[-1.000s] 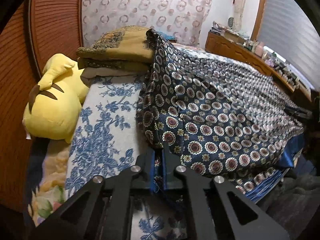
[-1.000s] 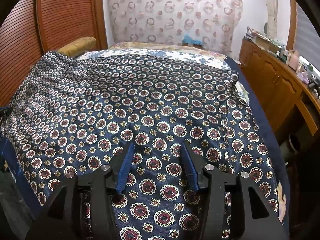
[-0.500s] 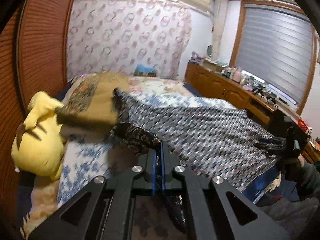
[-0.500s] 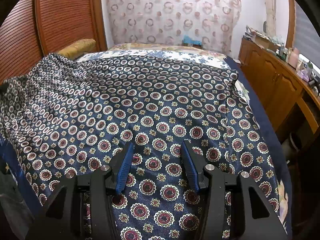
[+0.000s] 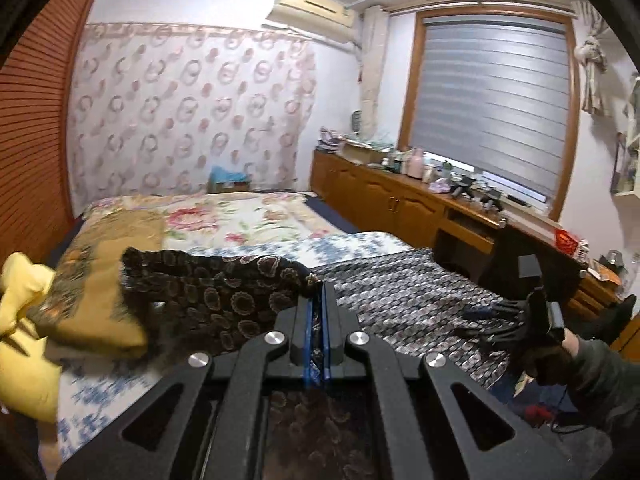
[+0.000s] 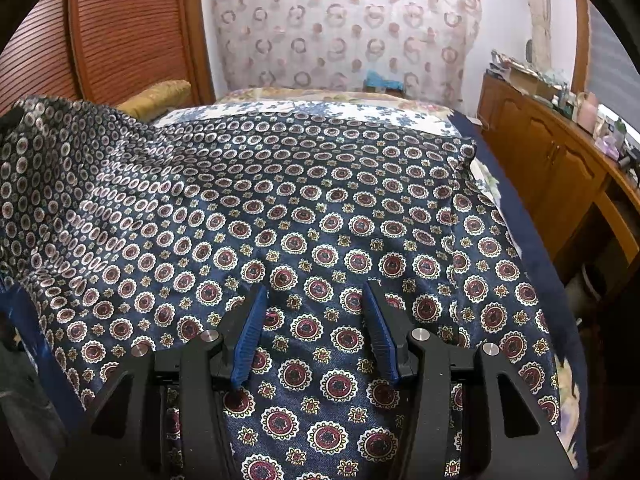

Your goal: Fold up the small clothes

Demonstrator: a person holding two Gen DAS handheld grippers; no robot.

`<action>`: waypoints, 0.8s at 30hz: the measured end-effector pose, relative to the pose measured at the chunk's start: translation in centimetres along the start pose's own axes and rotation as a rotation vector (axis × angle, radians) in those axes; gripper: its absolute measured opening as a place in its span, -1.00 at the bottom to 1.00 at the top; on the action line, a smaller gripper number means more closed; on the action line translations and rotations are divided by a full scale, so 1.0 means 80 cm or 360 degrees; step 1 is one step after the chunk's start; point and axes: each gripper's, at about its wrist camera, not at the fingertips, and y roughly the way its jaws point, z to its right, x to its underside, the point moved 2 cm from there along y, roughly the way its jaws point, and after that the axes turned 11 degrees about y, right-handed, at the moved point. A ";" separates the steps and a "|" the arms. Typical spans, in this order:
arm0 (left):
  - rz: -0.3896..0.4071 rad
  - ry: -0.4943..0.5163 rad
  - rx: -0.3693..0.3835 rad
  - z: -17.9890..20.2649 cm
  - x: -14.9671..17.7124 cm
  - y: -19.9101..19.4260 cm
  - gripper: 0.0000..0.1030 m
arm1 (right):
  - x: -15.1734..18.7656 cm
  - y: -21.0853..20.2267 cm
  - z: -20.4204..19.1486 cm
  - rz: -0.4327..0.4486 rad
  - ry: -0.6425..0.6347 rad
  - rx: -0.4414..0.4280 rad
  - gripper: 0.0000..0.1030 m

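The patterned cloth lies spread over the bed, dark blue with rings and little flowers all over it. Its long side runs across the bed, from the wooden wall panel over to the side with the wooden cabinets. Most of it rests flat. The end near the wall panel is lifted up off the bed, so the cloth slopes upward there.

That lifted end is in the left gripper. Its fingers are pressed close together with the cloth edge pinched between them, and the dark back side of the cloth hangs in a loose fold right in front of them. The raised corner points toward the flat part of the cloth, so the fold should go that way, I think.

The right gripper sits over the near edge of the cloth, closer to the cabinets. Its fingers are wide apart and hold nothing; I cannot tell if they touch the cloth.

The left gripper is the one nearer the lifted end. Beyond that end, a tan folded blanket and a yellow plush toy rest on the bed beside the wall panel
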 end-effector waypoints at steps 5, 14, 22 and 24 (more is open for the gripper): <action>-0.0001 0.0031 0.0062 0.012 -0.029 0.022 -0.99 | 0.000 0.001 -0.003 -0.0002 -0.0020 0.0025 -0.02; 0.0012 0.0147 0.0215 0.055 -0.085 0.049 -0.99 | -0.022 -0.032 0.016 0.0124 0.0105 0.0086 -0.03; -0.0069 0.0186 0.0272 0.089 -0.103 0.083 -0.91 | -0.040 -0.068 0.026 0.0216 0.0113 0.0123 -0.03; -0.0115 0.0180 0.0275 0.091 -0.098 0.092 -0.76 | -0.038 -0.068 0.025 0.0212 0.0106 0.0128 -0.03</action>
